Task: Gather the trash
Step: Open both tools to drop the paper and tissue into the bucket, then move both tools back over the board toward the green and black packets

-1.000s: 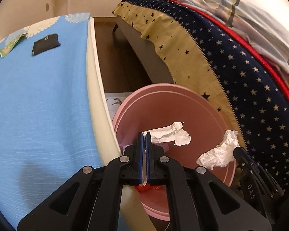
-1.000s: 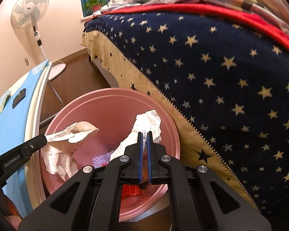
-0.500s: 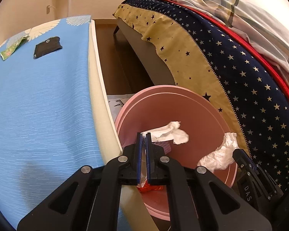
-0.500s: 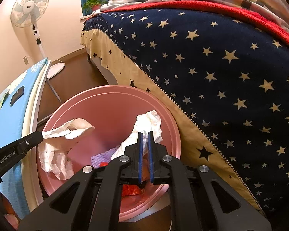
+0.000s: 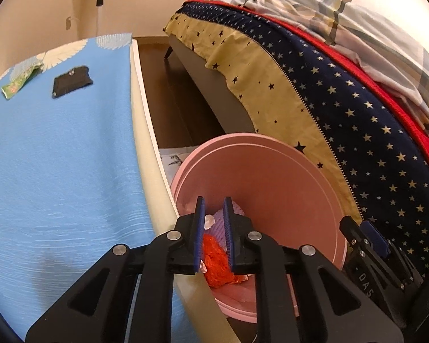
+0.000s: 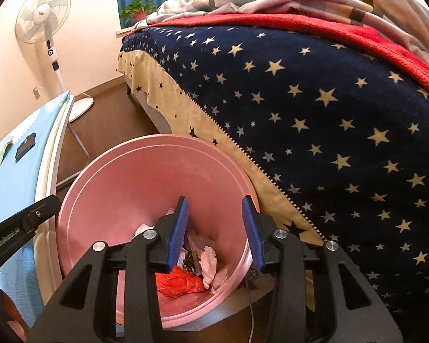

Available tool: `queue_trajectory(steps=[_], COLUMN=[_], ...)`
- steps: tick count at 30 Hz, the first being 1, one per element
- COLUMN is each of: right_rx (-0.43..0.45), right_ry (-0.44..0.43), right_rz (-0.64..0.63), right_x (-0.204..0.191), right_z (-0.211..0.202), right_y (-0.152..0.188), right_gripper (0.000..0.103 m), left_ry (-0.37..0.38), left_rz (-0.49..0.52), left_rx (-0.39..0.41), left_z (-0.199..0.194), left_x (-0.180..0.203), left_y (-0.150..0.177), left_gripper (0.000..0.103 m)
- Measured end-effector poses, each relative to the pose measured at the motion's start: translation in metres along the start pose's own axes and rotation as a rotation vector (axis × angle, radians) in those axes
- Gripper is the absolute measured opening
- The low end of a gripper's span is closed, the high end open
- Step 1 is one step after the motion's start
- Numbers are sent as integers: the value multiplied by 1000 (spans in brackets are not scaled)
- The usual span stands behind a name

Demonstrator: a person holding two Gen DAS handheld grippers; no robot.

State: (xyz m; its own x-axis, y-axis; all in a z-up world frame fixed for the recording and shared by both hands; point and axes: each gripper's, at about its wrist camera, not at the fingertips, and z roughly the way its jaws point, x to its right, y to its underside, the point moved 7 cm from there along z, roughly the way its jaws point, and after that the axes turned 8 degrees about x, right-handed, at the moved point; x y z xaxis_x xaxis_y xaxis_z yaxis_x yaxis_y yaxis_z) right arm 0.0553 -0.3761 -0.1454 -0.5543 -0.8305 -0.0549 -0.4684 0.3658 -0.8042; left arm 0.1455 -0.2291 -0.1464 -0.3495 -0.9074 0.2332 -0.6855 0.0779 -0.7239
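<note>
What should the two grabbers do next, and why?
Probably lift both away from the pink bin. The left gripper and right gripper have just been opening, nothing sits between their jaws, and white tissue lies inside. A green wrapper waits on the blue table.

Below my blue-padded fingers [image 6: 180, 225] sits a pink bin [image 6: 105, 188] holding white tissue [image 6: 208, 261] and red plastic [image 6: 176, 283]. Right of them: navy star-patterned blanket [image 6: 329, 114], yellow-edged. Left: a light blue tablecloth [image 5: 57, 157].
</note>
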Motion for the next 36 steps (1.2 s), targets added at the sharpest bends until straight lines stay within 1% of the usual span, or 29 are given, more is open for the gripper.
queue_trajectory(steps=[6,12,15,20,25,29,31,33,36], right_rx=[53,94,122,151,187,205,199,203,186], right_ry=[-25,-71,-104,-191,-304,-405,-464,-501,-558], right_rz=[-14,-41,-65,-113,-153,-186,-209,-249,-297], right_x=[-7,-25,-41,-78,-125,-165,-188,-211,-242], right_z=[-18,-38,-48,-65,-82,-89,-86,-78,-66], right_y=[-16,-34,-47,-72,-113,-155,-174,-190,-197], right_gripper=[40,40,40,40,40,40,40,40,40], left_ry=[0,-10,-21,-64,-127,-190,-216,-246,-296], left_rz=[12,5,-4,-19,-9,37,43,36,31], left_rx=[56,121,159,209,232,247,258,272,288], left_z=[-25,-57,-74,-98,-116,-130,-137,-142,-142], left_x=[-6,-18,-27,-50,-86,-125,-144,-171,-209], left_y=[-11,-28,-39,-63,-96,-129,-144,-160,-175], left_gripper=[14,13,13,14,14,14,14,14,14])
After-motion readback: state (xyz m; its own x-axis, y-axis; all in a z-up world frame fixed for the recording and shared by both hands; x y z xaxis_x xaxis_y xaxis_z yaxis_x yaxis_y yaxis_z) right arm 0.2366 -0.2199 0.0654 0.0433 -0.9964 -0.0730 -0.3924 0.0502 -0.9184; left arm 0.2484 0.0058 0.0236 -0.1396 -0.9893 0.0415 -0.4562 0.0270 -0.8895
